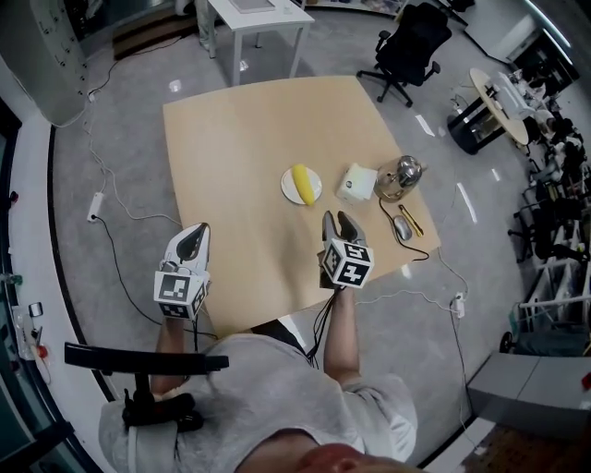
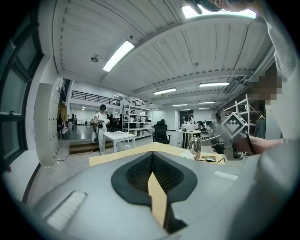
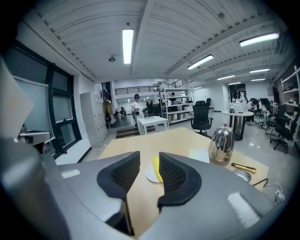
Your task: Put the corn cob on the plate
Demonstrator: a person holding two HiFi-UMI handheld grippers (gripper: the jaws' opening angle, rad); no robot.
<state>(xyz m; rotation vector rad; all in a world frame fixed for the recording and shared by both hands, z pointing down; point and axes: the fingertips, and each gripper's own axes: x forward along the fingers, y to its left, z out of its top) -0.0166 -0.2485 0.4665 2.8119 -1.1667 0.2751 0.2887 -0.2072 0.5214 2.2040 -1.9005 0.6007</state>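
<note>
A yellow corn cob lies on a small white plate near the middle of the tan table. My right gripper hovers above the table's near part, short of the plate, its jaws apart with nothing between them. My left gripper is held off the table's left near corner. Its jaws meet at the tips and hold nothing.
Right of the plate sit a white box, a steel kettle, a mouse and a yellow-black knife. A black office chair and a white side table stand beyond the far edge. Cables run over the floor.
</note>
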